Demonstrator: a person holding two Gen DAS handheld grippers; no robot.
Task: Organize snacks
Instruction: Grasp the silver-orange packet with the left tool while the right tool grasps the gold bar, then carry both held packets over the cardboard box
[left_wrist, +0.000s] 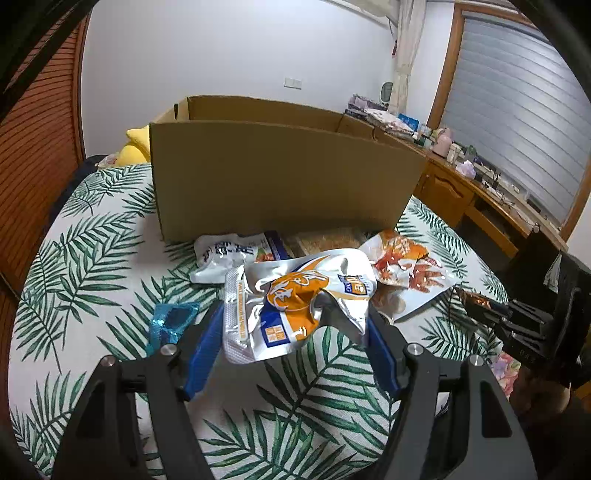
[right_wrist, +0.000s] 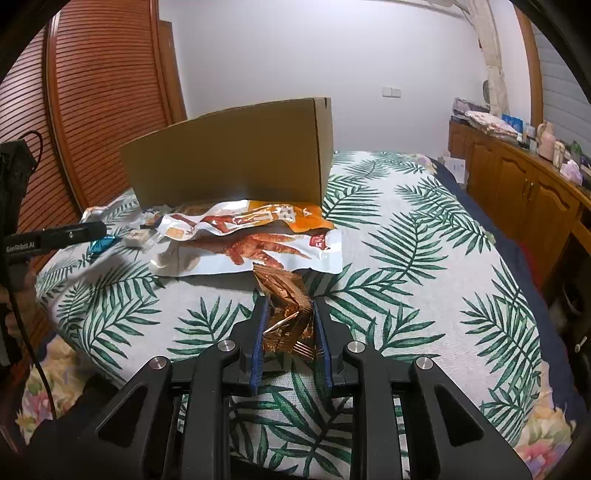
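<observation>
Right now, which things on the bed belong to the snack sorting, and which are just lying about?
Job:
left hand-held gripper clamping the silver-orange snack bag
right hand-held gripper clamping the copper foil packet
chicken-feet bag
cardboard box

Lying about:
yellow pillow
desk clutter

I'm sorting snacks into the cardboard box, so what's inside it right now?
Only the cardboard box's inner far wall shows above its near wall. Its floor and any contents are hidden in both views. Snack packets lie outside, in front.
</observation>
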